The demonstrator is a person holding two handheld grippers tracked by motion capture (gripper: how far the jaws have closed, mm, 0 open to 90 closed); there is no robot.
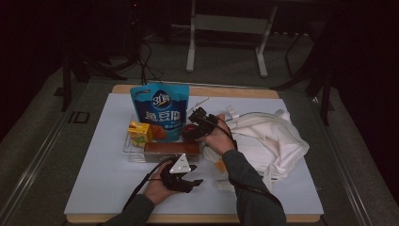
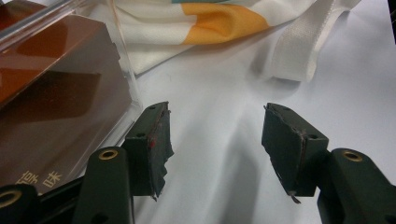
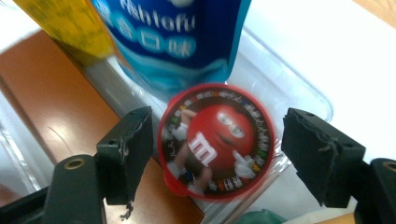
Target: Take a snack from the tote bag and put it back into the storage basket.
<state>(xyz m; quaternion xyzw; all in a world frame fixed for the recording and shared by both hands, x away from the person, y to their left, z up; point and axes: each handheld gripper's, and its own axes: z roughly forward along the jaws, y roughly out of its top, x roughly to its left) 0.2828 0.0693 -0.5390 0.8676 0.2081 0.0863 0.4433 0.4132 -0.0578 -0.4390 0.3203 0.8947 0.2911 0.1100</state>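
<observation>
While both hands sit over the white-covered table, nothing is clamped. Largest item: white cloth bag with an orange patch, crumpled on the right half of the table, its strap lying near the left tool. Next, blue fish-tofu pouch standing upright at the back of a clear plastic tray. Brown flat box lies along the tray's front edge; yellow carton stands at the pouch's left. Smallest: red round M&M's tub, in the tray just in front of the pouch, beside the brown box.

Right tool — jaws apart, straddling the tub, left pad just beside its rim, right pad clear of it; no pressing visible. Left tool — jaws apart over bare white table, just beside the brown box's clear edge, gripping nothing.
</observation>
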